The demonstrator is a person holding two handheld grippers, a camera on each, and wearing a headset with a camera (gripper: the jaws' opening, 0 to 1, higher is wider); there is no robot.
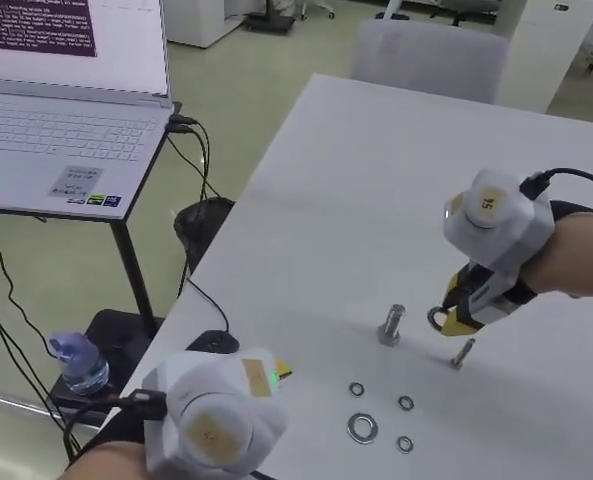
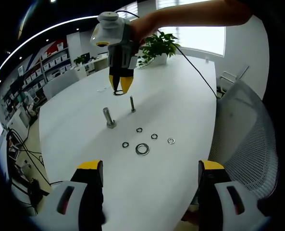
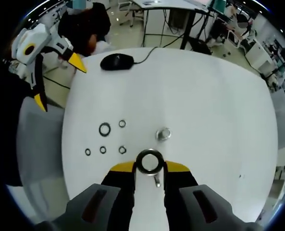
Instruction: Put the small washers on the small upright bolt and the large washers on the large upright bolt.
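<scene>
- The left gripper (image 1: 261, 375) is nearest the person and hovers at the table's near-left edge. Its jaws are spread wide with nothing between them, and it sits short of the loose washers.
- A black mouse (image 1: 211, 343) lies on the near-left edge, just beside the left gripper, and its cable drops off the side.
- Next on the white table (image 1: 376, 180) is a loose large washer (image 1: 362, 428). Small washers (image 1: 406, 403) are scattered around it, all flat and none touching another.
- Just beyond them stands the large upright bolt (image 1: 391, 325), with the small upright bolt (image 1: 462, 353) near it on the right. The two are apart and both shanks are bare.
- The right gripper (image 1: 454, 318) hangs above the bolts, reaching in from the right. Its jaws are closed on the rim of a held large washer (image 3: 149, 162), so the ring juts out past the tips.
- In the head view the held large washer sits between the two bolts, raised off the table and touching neither.
- In the right gripper view the small upright bolt shows just under the ring, between the jaws. The large upright bolt lies further ahead.
- Past the bolts the tabletop runs bare to its far end, where a grey chair (image 1: 431, 55) stands.
- The left edge runs diagonally away from the person. Off that side, well apart from the work, a laptop (image 1: 66, 110) sits on a stand with a water bottle (image 1: 76, 362) low beneath it.
- In the left gripper view a mesh chair (image 2: 248, 139) stands close against the table's right edge.
</scene>
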